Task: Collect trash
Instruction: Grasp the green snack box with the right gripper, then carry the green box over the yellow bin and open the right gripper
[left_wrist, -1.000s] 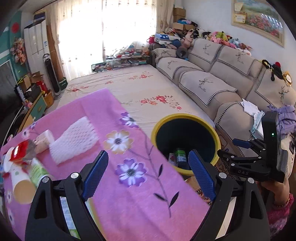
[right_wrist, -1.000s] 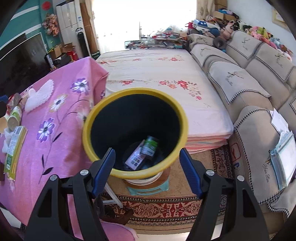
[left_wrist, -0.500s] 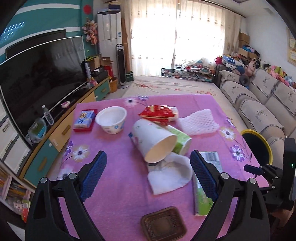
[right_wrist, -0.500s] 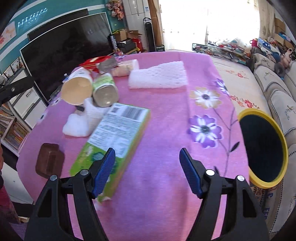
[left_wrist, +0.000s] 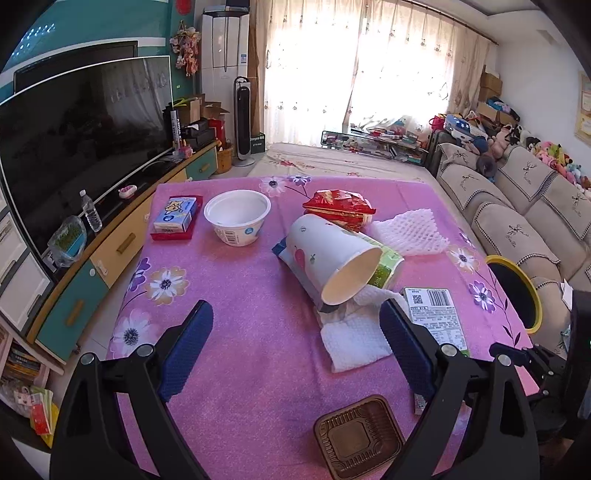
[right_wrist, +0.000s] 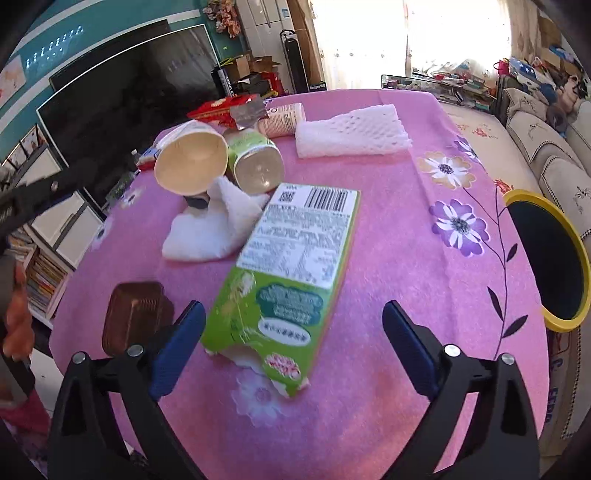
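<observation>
Right gripper (right_wrist: 291, 343), jaws spread wide and empty, hovers over the near end of the green carton (right_wrist: 291, 266) lying flat on the pink tablecloth (right_wrist: 399, 236); left gripper (left_wrist: 295, 350), likewise wide and empty, faces the tipped paper cup (left_wrist: 328, 254); yellow-rimmed bin (right_wrist: 550, 254) stands beside the table's right edge.

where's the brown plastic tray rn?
Left wrist view: brown plastic tray sits at the table's near edge, just before the white napkin, under the open left gripper.
</observation>
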